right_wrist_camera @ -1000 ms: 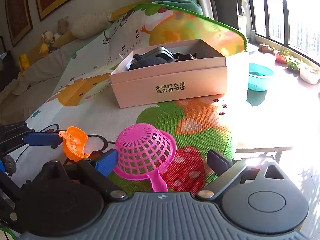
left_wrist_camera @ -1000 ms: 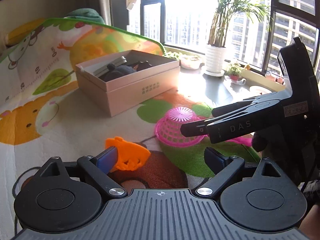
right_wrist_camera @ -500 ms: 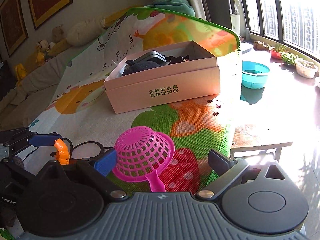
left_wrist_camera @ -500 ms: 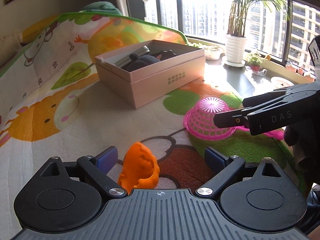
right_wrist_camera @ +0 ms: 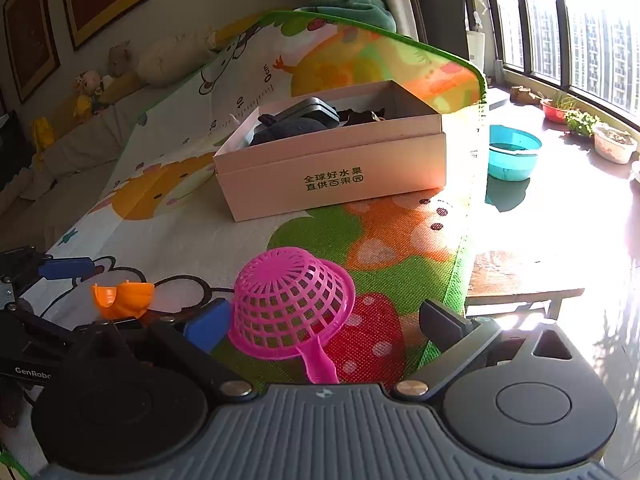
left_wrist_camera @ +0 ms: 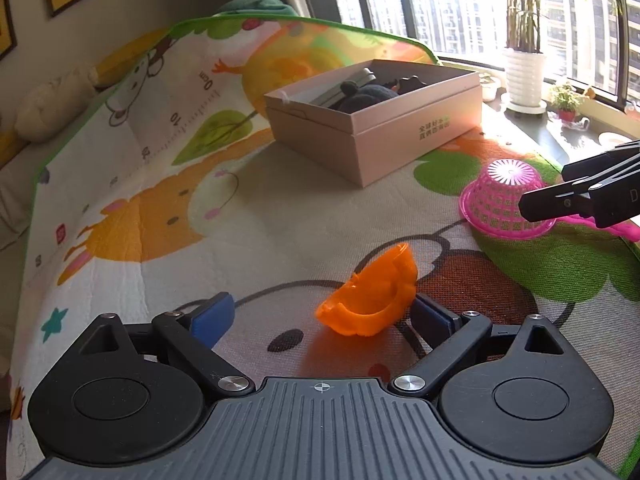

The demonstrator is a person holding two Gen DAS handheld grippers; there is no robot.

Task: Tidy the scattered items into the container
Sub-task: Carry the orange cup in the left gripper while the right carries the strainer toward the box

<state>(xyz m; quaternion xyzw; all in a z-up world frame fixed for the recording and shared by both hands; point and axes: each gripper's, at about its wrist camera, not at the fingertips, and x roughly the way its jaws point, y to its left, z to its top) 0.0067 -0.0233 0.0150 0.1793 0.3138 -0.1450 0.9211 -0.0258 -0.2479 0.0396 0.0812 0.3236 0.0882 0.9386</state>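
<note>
Both tongs stand spread: left tongs (left_wrist_camera: 320,316) straddle the orange toy (left_wrist_camera: 370,300) on the play mat (left_wrist_camera: 248,208), right tongs (right_wrist_camera: 324,326) around the pink strainer (right_wrist_camera: 290,304). Centre the orange toy before squeezing, since it sits against one pad, then carry it to the pink box (left_wrist_camera: 384,120).

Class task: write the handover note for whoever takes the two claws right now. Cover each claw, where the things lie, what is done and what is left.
Left claw: open, orange toy on the mat between its fingers, against the right one, not gripped.
Right claw: open around the upturned pink strainer, not gripped.
Pink box: behind both, on the mat, already holding dark items.
Left: grip both toys, carry them to the box.
</note>
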